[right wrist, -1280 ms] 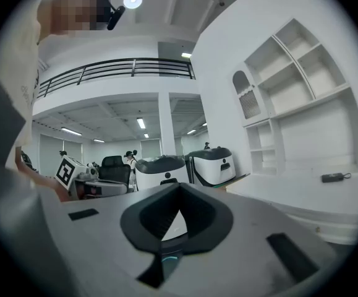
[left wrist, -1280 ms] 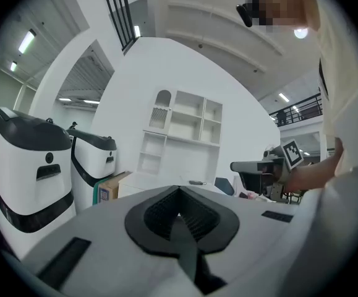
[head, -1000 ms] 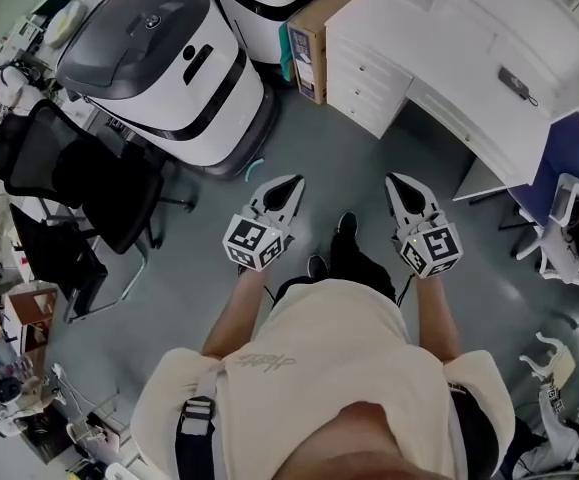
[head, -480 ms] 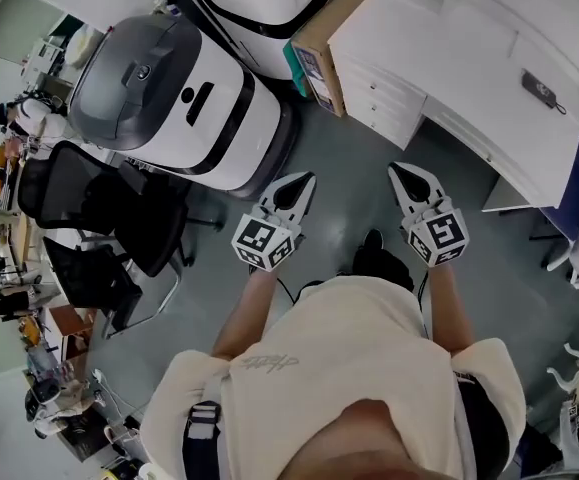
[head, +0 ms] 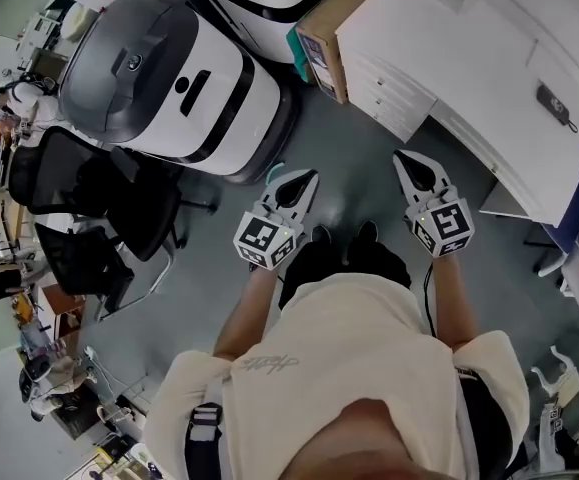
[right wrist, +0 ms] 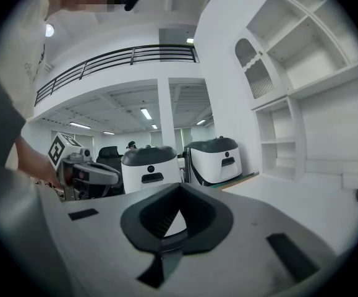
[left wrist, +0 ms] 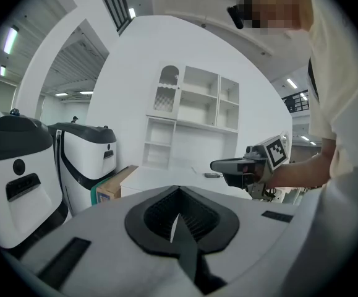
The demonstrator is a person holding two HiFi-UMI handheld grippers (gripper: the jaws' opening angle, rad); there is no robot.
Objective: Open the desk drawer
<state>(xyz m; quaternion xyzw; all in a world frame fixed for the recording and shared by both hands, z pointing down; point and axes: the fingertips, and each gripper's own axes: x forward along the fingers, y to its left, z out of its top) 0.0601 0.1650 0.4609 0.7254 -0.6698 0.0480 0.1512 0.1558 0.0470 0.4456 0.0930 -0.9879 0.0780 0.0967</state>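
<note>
The white desk stands at the upper right of the head view, with its stack of drawers facing the floor space; all drawers look closed. My left gripper and right gripper are held side by side over the grey floor, pointing toward the drawers and short of them. Both are shut with nothing between the jaws. In the left gripper view the jaws meet at a point, with the desk top beyond. The right gripper view shows its jaws closed too.
A cardboard box leans beside the drawers. Two large white-and-grey machines stand at the upper left, and black office chairs at the left. A small dark object lies on the desk. Grey floor lies between me and the drawers.
The person has stepped forward, so both grippers are nearer the drawers and the machines. The jaws of both have stayed shut.
</note>
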